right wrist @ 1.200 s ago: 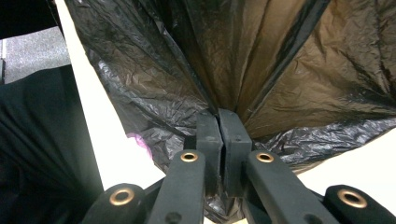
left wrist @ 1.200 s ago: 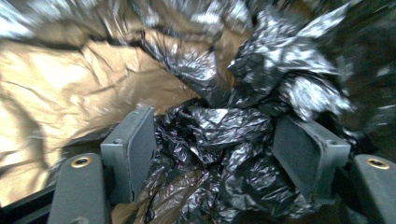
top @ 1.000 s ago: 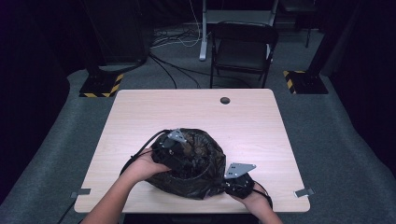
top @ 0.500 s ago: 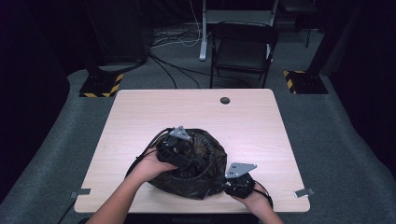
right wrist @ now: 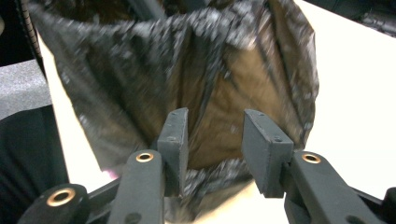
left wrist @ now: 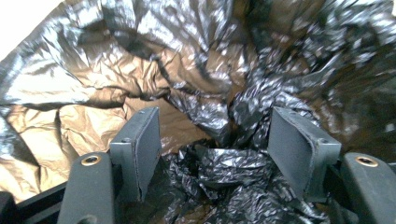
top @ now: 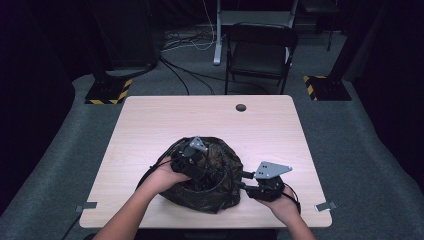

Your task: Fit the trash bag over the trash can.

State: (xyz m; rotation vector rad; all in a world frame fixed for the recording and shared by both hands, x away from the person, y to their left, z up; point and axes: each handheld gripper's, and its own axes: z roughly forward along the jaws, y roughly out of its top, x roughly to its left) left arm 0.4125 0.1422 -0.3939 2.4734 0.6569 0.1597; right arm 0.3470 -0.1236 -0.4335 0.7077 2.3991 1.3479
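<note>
A crumpled black plastic bag [top: 220, 195] lies at the front middle of the wooden table [top: 150, 125]. My left gripper [top: 200, 167] reaches down into the bag's mouth from the left. In the left gripper view, my left gripper [left wrist: 215, 126] stands open, with a loose bunch of bag plastic [left wrist: 224, 163] between the pads but untouched by them. My right gripper [top: 244, 179] sits at the bag's right edge, pointing left. Its jaws have just been opening. In the right gripper view, my right gripper [right wrist: 215, 121] is open, and a fold of the bag [right wrist: 205, 93] hangs unpinched in the gap.
A small dark round thing [top: 241, 107] lies near the table's far edge. A black chair [top: 260, 50] stands behind the table, with cables on the floor. Tape marks [top: 325, 206] sit by the front corners.
My right gripper has let go of the bag's edge, opened its jaws and risen a little. The left hand has stayed about where it was in the bag.
</note>
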